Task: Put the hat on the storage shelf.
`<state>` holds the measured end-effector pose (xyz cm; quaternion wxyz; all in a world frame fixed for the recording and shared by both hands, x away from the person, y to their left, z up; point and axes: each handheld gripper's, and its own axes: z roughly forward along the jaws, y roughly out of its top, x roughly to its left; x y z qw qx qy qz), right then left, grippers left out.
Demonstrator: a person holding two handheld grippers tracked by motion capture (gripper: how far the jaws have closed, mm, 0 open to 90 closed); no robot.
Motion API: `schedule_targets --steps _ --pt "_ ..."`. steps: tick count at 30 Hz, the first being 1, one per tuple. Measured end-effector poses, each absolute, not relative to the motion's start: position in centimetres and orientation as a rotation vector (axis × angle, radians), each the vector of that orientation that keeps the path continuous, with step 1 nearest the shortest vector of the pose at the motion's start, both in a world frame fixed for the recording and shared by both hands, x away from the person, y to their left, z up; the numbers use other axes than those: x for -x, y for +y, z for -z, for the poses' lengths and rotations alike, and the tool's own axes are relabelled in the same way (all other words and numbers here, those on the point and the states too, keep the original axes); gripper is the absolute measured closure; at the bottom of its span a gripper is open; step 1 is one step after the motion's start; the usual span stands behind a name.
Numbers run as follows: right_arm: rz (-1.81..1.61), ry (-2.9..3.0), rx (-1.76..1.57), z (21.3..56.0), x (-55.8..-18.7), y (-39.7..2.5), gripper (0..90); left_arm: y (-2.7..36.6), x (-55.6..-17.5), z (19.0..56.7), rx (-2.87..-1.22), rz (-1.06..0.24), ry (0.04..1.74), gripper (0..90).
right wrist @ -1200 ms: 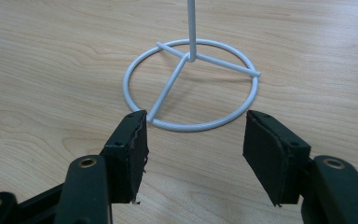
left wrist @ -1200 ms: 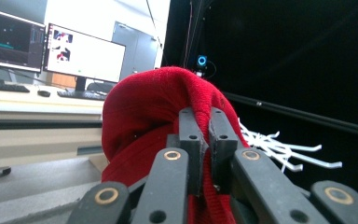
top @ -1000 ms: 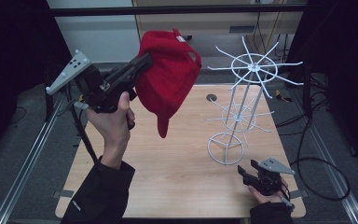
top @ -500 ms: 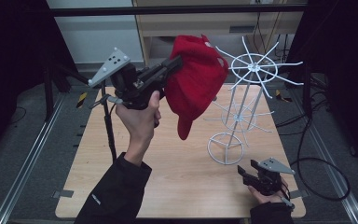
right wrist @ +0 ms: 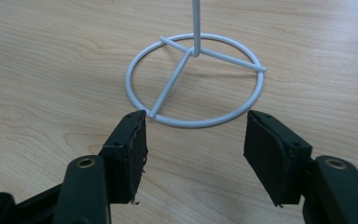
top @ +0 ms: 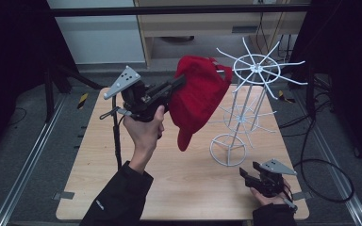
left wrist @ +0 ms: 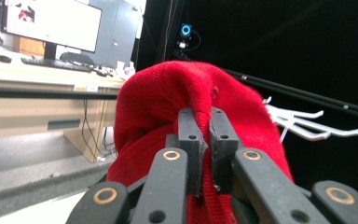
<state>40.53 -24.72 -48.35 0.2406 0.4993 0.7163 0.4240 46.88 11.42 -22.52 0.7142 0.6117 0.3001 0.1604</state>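
A red cap [top: 197, 96] hangs in the air with my left gripper [top: 179, 84] shut on its upper edge, its brim pointing down. In the left gripper view the jaws pinch the red cap [left wrist: 168, 93] fabric at my left gripper [left wrist: 208, 119]. The cap is just left of the top spokes of a white wire rack [top: 245, 94], whose hooks [left wrist: 307, 123] appear past the cap. My right gripper [top: 245, 173] rests open on the table near the front right, just short of the rack's round base ring [right wrist: 196, 86], with nothing between its pads [right wrist: 272, 154].
The wooden table [top: 122, 188] carries the rack at the right middle. A black tripod pole [top: 117, 136] stands at its left. A desk with monitor and keyboard [left wrist: 51, 60] lies behind. Cables [top: 320, 165] trail off the right edge.
My left gripper has carried the red cap rightward and slightly down, toward the rack's top spokes. The right gripper has stayed put.
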Motion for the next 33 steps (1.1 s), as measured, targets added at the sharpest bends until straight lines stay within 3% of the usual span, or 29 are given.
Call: schedule_targets --steps 17,28,33 --pt "-1.153 1.961 -1.37 48.5 -40.6 -24.7 37.8 11.2 -47.2 26.0 -1.467 -0.373 0.693 80.9" --pt "-1.149 1.952 -1.379 48.6 -40.6 -24.9 37.2 14.9 -45.1 27.5 -1.51 -0.447 0.676 48.4" --pt "-1.147 1.938 -1.395 48.7 -40.6 -25.0 36.9 18.2 -44.1 28.8 -1.524 -0.476 0.731 39.5"
